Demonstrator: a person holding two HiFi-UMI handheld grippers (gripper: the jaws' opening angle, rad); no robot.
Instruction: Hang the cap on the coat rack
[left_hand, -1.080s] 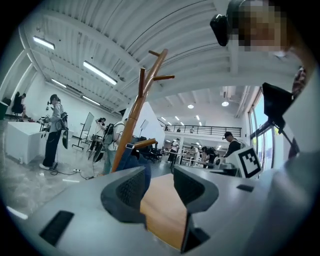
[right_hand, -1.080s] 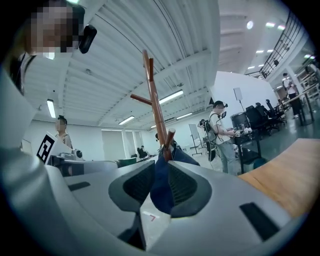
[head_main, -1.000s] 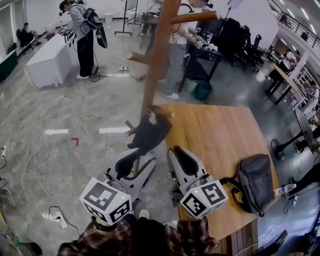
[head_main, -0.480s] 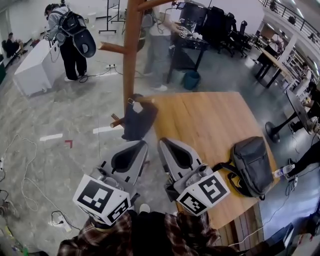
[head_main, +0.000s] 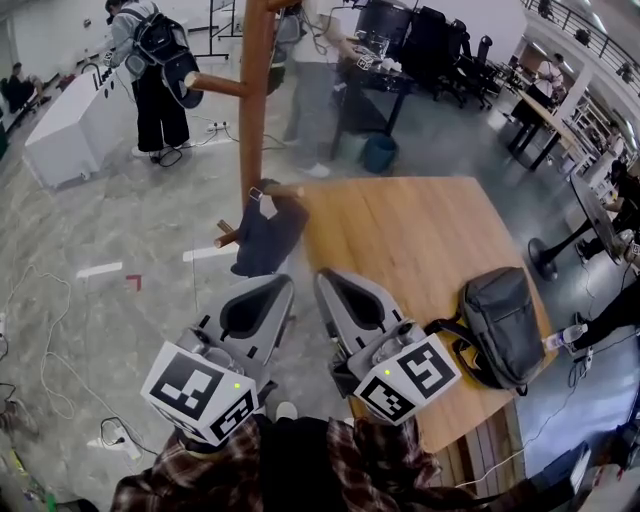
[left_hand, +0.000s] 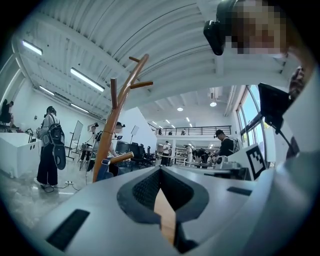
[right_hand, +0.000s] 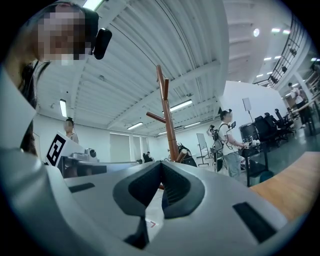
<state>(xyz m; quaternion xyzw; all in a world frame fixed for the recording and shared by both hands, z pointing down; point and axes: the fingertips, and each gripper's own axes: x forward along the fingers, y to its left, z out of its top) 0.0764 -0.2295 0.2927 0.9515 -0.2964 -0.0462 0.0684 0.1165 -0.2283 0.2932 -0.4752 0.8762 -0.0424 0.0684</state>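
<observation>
Cap (head_main: 264, 236) on rack (head_main: 255, 100), bag (head_main: 500, 325) on table (head_main: 420, 235)

The left gripper (left_hand: 161, 171) fills the lower half of the frame, jaws closed tip to tip with nothing between them. Only a sliver of wooden tabletop (left_hand: 166, 220) shows through the gap below. At left centre a wooden coat rack (left_hand: 108, 129) leans toward the ceiling, and a dark blue cap (left_hand: 102, 172) hangs by its lowest peg (left_hand: 121, 158). At far left, a person with a backpack (left_hand: 50, 147) stands beside a white counter (left_hand: 15, 150).
</observation>
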